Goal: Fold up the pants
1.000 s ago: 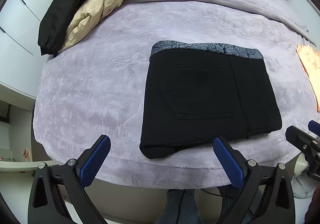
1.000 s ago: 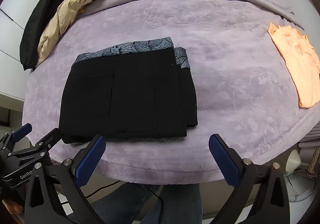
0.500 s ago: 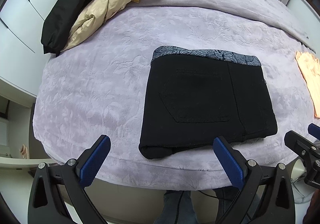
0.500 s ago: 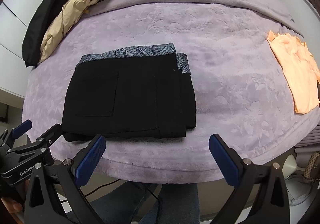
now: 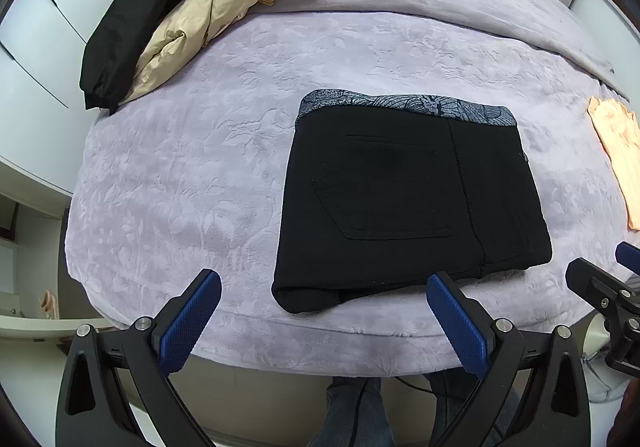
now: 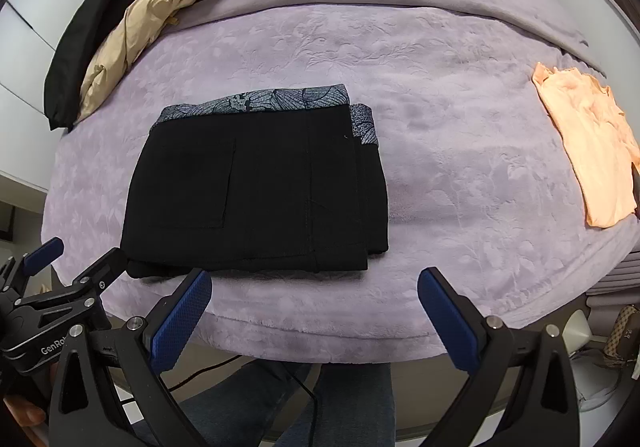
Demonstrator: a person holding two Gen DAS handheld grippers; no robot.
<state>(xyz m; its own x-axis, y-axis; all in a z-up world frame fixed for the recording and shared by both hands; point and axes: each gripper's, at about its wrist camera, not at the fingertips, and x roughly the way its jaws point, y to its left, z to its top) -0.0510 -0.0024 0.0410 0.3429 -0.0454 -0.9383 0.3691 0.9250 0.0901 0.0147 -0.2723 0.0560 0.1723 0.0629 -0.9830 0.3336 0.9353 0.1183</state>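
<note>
Black folded pants with a patterned grey waistband (image 5: 408, 203) lay squared near the lilac plush bed's (image 5: 200, 167) front edge, looking finished, so left tool (image 5: 324, 321) and right tool (image 6: 314, 317) hung spread, empty, clear of them

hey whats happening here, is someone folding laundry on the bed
Yes. A person holds a two-finger gripper in each hand over a bed with a purple blanket. The black pants lie on it already folded into a compact rectangle, patterned waistband on the far edge. The left gripper and the right gripper are both open, holding nothing, near the bed's front edge. An orange garment lies to the right; a pile of clothes sits at the far left.
</note>
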